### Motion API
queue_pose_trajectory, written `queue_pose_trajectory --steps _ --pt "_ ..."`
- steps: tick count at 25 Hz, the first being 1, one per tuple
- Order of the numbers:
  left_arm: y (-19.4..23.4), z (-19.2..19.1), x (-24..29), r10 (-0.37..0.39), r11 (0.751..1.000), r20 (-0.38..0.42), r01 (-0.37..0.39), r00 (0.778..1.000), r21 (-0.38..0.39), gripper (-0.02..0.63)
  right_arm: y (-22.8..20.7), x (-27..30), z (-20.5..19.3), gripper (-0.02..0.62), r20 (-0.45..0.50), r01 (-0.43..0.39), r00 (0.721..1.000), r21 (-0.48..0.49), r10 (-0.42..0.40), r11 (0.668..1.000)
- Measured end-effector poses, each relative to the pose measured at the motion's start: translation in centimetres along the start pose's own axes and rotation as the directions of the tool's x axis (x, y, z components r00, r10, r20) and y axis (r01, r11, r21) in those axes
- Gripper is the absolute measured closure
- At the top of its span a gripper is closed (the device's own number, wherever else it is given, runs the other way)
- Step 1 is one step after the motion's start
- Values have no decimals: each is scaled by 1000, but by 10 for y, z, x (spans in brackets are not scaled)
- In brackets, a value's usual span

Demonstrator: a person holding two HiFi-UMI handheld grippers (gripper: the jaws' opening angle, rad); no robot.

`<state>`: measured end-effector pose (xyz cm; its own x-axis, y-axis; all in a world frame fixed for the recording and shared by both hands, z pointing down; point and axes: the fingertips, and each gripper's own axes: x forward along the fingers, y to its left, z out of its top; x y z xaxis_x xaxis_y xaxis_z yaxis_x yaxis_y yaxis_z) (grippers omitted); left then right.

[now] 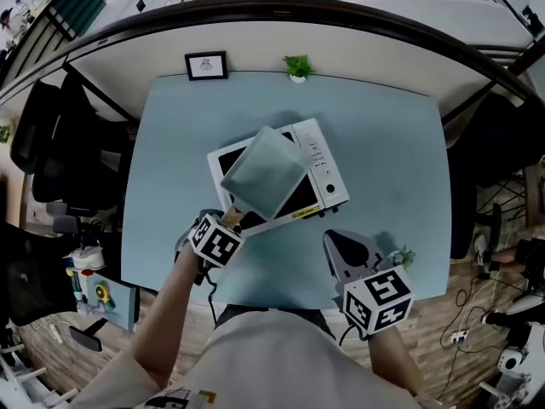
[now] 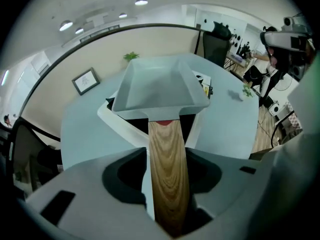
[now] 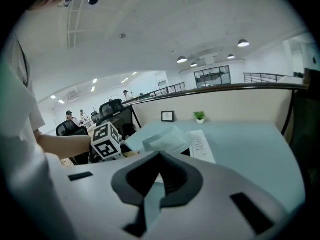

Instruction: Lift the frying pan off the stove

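Note:
A square pale grey-blue frying pan (image 1: 264, 173) with a wooden handle (image 2: 169, 169) is over the black top of a white stove (image 1: 328, 173) in the middle of the table. Whether the pan touches the stove I cannot tell. My left gripper (image 1: 234, 220) is at the stove's near left corner, and in the left gripper view it (image 2: 167, 154) is shut on the wooden handle, both jaws against its sides. My right gripper (image 1: 341, 244) hovers near the table's front edge, right of the stove, shut and with nothing in it. The right gripper view shows the pan (image 3: 165, 136) beyond its jaws.
On the light blue table (image 1: 383, 143), a framed picture (image 1: 206, 65) and a small potted plant (image 1: 297, 66) stand at the far edge. Another small plant (image 1: 402, 256) sits at the front right corner. Dark office chairs (image 1: 51, 143) stand left of the table.

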<state>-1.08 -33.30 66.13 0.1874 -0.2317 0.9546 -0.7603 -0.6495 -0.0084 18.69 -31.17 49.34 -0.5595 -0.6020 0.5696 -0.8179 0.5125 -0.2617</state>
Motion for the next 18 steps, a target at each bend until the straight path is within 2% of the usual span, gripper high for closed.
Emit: queue_pose_trajectory --steps 5,14,18 --pt "-6 -1 5 -44 999 -30 44 999 -12 489 -4 0 -4 592 -2 15 1000 15 -15 1000" --pt "-17 -18 -9 -28 998 -21 27 999 -51 494 -4 -13 3 592 40 39 998 17 -40 999" --pt "-16 -15 -37 -2 999 49 5 999 -52 494 -7 -26 17 592 85 63 994 11 -63 998"
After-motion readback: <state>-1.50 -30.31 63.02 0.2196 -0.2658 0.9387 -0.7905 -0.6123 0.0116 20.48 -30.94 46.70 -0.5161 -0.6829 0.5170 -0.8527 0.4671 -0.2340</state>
